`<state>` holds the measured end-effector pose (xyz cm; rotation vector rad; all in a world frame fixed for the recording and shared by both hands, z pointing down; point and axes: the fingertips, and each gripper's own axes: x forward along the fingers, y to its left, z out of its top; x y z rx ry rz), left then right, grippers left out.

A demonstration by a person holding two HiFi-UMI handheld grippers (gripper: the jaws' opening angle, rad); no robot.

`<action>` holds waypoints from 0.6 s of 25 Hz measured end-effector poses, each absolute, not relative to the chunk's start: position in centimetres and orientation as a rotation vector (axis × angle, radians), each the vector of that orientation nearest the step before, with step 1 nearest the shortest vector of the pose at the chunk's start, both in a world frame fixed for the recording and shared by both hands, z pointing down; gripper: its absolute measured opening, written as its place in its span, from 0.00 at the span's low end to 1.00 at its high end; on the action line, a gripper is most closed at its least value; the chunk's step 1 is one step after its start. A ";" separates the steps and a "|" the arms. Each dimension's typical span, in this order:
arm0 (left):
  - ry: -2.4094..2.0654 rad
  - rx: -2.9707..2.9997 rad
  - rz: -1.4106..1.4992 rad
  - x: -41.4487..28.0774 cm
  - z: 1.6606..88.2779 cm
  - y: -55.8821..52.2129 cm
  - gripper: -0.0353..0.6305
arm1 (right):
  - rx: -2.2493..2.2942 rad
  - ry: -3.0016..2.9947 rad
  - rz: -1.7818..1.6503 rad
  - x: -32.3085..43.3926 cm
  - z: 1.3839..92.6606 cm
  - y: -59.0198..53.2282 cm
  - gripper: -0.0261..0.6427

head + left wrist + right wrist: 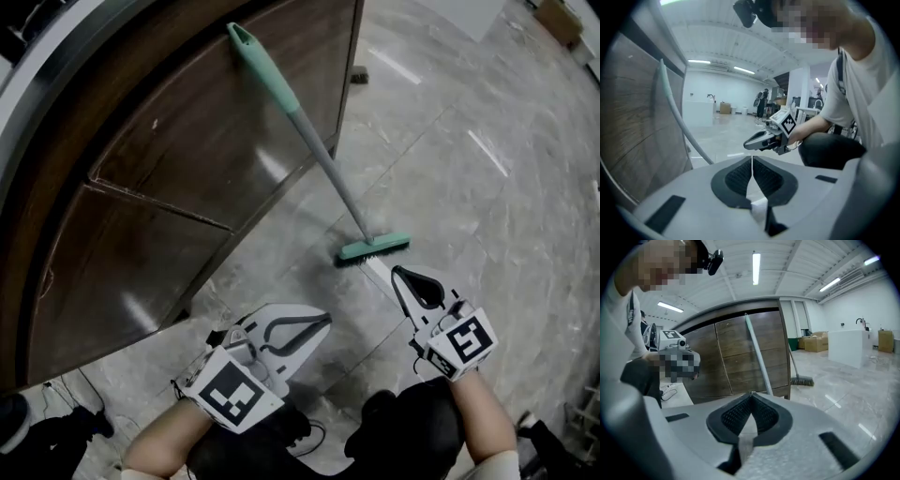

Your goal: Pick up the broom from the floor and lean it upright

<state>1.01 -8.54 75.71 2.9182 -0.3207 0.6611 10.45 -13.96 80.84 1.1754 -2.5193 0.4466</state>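
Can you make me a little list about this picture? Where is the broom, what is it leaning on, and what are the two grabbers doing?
broom: standing tilted, leaning
handle top: rests against the wooden cabinet
brush head: on the floor
left gripper: jaws shut, holding nothing, away from the broom
right gripper: jaws shut, holding nothing, not touching the broom
job: broom already leaned up

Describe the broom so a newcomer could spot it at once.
Start at the curved dark-wood counter on the head view's left. Leaning on its panel, brush down on the grey floor, is the broom: its mint-green grip and green brush head stand out against brown wood and grey tile.
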 end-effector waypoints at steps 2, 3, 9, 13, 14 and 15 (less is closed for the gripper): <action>-0.296 2.906 0.673 1.9 76.8 -7.4 0.07 | 1.156 -2.500 0.496 10.4 81.4 -13.1 0.04; -0.281 2.891 0.668 2.3 77.4 -6.9 0.07 | 1.147 -2.493 0.519 10.2 81.5 -12.7 0.04; -0.541 2.783 0.701 0.5 80.7 -5.5 0.07 | 1.122 -2.452 0.523 8.6 79.6 -9.2 0.04; -0.861 2.746 0.637 -1.9 76.5 -5.2 0.07 | 1.162 -2.352 0.473 9.2 77.4 -6.2 0.04; -0.885 2.727 0.637 -2.1 74.9 -4.8 0.07 | 1.175 -2.341 0.494 9.5 76.1 -5.5 0.04; -0.877 2.717 0.645 -2.2 73.2 -4.3 0.07 | 1.184 -2.340 0.532 9.9 74.4 -4.9 0.04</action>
